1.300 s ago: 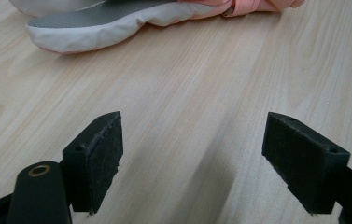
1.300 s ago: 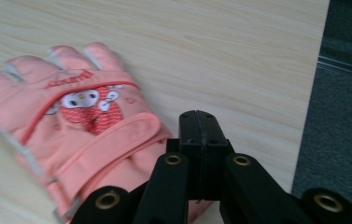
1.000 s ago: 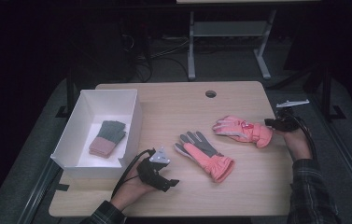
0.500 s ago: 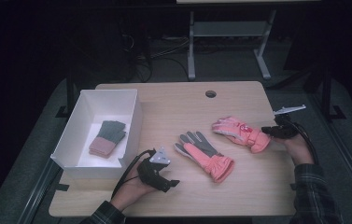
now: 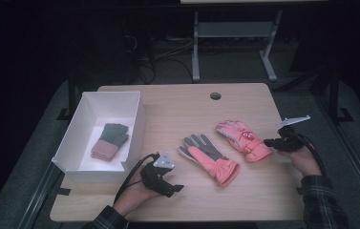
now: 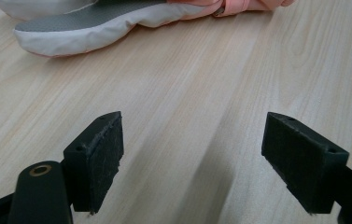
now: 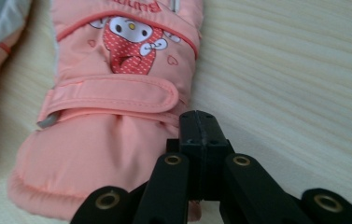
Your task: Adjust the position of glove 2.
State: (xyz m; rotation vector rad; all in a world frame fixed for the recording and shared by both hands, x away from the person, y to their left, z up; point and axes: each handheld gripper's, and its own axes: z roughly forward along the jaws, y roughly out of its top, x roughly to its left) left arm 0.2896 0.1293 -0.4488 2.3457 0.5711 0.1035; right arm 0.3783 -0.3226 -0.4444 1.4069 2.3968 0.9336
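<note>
Two pink ski gloves lie mid-table. One lies palm up, showing grey and white. The other lies back up with a cartoon patch. My right gripper is shut, its tips lying against the right edge of the patch glove's cuff; no fabric shows between the pads. My left gripper rests low on the wood near the front edge, open with bare table between its pads, a short way from the grey-palmed glove's fingers.
A white open box stands at the table's left and holds a folded grey-and-pink knit pair. A cable hole sits near the far edge. Bare wood stretches between the gloves and the far edge.
My right hand has drawn back toward the near side, alongside the patch glove's cuff, jaws still shut. The glove has barely shifted. The left hand has stayed put.
</note>
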